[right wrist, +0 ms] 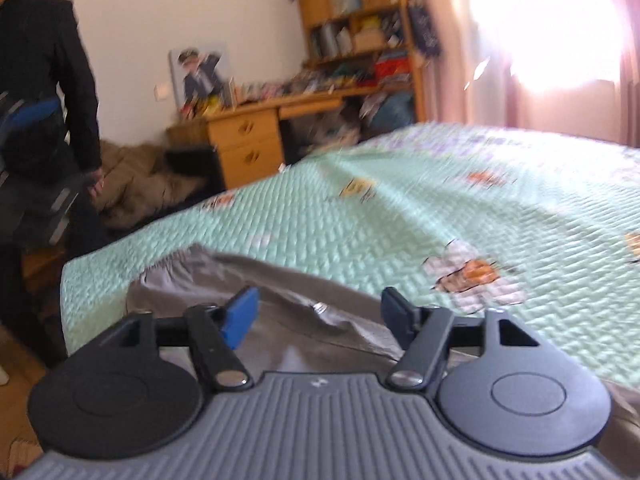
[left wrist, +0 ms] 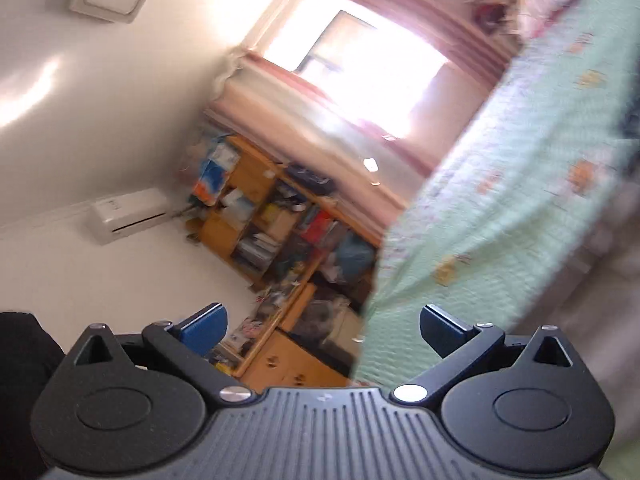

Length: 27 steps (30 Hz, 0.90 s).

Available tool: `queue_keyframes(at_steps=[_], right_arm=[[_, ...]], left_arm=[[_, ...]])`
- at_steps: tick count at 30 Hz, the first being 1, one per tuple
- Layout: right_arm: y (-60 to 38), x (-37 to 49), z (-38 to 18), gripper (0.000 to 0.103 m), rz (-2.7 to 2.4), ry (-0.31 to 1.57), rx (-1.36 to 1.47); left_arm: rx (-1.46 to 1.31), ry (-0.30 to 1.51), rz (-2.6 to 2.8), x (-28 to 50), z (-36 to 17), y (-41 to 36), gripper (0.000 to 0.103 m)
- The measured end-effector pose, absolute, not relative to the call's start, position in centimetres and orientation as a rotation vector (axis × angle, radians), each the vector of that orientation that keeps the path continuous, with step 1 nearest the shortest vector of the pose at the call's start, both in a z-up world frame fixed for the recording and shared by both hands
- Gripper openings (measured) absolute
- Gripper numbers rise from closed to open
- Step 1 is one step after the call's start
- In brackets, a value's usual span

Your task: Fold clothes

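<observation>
Quilted cloth bedspread (right wrist: 360, 216), matt grey-brown cloth garment (right wrist: 288, 320)

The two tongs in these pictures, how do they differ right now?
The left tongs look out level across a tilted room, with only air between the pads. The right tongs tip down over brown trousers lying on the green bedspread, not gripping them. Both stand open, with blue pads.
</observation>
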State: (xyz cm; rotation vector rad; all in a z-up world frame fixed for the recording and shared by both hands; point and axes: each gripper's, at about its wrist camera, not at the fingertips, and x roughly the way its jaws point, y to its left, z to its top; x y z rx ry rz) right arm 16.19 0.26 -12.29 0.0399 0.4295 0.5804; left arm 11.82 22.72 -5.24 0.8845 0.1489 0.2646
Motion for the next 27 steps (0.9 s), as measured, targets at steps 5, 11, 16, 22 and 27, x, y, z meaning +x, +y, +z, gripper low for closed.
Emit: queue_keyframes(at_steps=[5,11,16,22,27], right_arm=[[-1.5,14.2,-12.3,0.075,0.565,0.443,0.072],[-3.6,14.5,-14.1,0.075,0.545,0.546,0.092],[-5.1,14.9,-16.9,0.075,0.499,0.618,0.166],[-6.2,15.2,-19.3,0.075,0.452,0.680,0.201],[-6.8,15.4,-19.1,0.075,0.444,0.661,0.222]], left_arm=[[0.572,0.330,0.165,15.4,-4.0,28.8,0.103],[0.134,0.496,0.025,17.3,-8.6,37.5,0.101],[0.023,0.537,-0.113,18.6,-13.4,38.0,0.100],[0.083,0.577,-0.122,21.6,-15.7,36.1,0.090],[0.058,0.630,-0.133,24.3,-17.0,36.1,0.080]])
